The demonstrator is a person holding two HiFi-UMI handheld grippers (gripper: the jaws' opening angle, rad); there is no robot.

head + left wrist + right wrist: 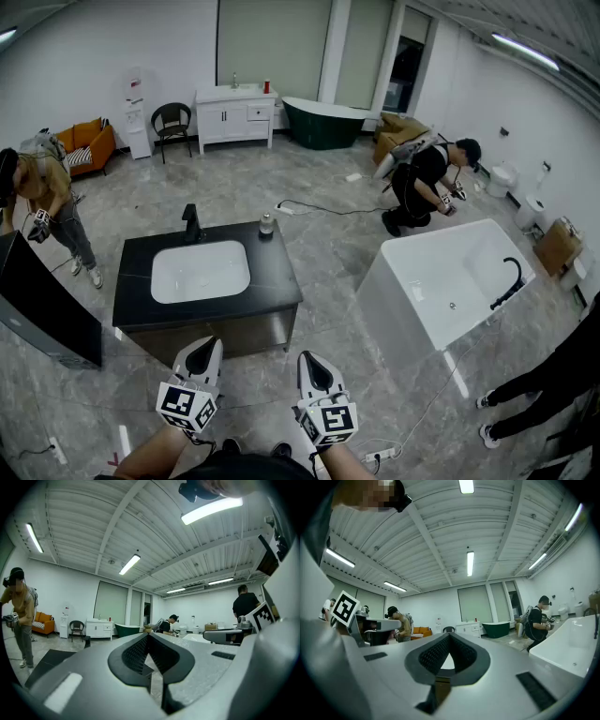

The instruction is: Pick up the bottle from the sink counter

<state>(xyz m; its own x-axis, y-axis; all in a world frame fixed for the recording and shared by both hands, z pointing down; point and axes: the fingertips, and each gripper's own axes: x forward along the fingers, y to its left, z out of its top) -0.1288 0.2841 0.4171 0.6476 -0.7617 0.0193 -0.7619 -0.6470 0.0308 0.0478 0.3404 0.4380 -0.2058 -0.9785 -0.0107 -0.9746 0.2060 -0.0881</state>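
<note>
A small clear bottle with a dark cap stands upright at the back right of the black sink counter, next to the white basin and the black faucet. My left gripper and right gripper hover side by side in front of the counter, well short of the bottle. Both are shut with nothing in them. In the left gripper view the left gripper points up and across the room, its jaw tips touching. The right gripper looks the same in the right gripper view. The bottle shows in neither gripper view.
A white bathtub stands to the right of the counter, and a dark panel leans at the left. One person stands at the left and another crouches at the back right. Cables cross the floor. A white vanity stands at the far wall.
</note>
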